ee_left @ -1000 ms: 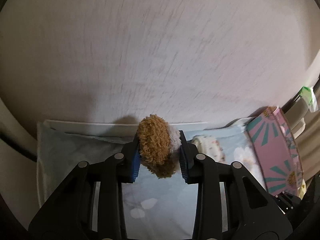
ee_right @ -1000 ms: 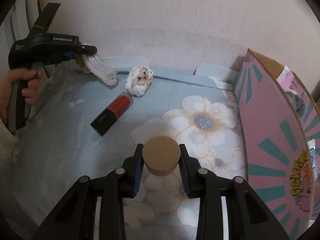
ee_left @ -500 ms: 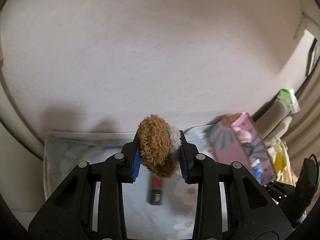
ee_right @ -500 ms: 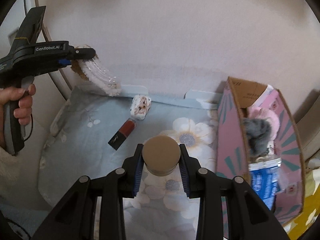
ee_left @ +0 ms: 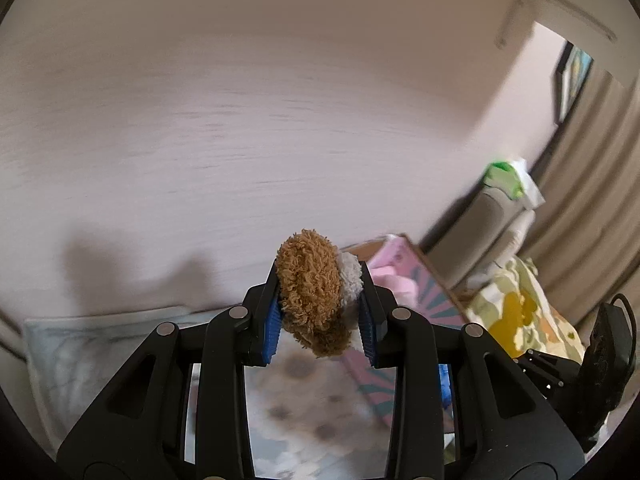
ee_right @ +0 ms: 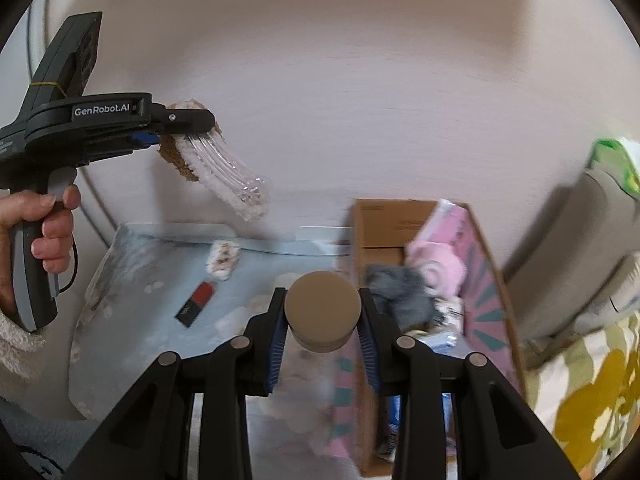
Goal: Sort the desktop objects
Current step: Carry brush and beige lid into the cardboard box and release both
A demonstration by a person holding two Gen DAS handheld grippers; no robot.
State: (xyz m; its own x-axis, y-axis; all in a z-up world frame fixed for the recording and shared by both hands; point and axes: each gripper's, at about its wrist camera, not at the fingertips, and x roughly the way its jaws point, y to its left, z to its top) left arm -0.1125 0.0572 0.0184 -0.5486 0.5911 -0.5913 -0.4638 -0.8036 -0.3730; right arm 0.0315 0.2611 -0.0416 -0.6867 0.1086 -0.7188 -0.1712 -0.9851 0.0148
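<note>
My left gripper (ee_left: 320, 314) is shut on a fuzzy brown and white hair clip (ee_left: 306, 280), held up in the air in front of the wall. In the right wrist view the same left gripper (ee_right: 198, 126) shows at the upper left, with the hair clip (ee_right: 224, 176) and its clear teeth hanging from it. Between the pads of my right gripper (ee_right: 322, 334) sits a round tan jar (ee_right: 322, 306), gripped and held high over the table. The open pink box (ee_right: 486, 280) with teal rays stands to the right, below the jar.
On the blue floral cloth (ee_right: 132, 276) lie a red and black lipstick (ee_right: 195, 303) and a small white and brown plush piece (ee_right: 222, 258). The box holds a grey fluffy item (ee_right: 404, 296) and pink things. A person's hand (ee_right: 48, 232) grips the left handle. A beige seat (ee_right: 576, 248) stands at the right.
Both grippers have risen away from the table with the clip and jar still held. The views have swung right, so the box's open top now shows.
</note>
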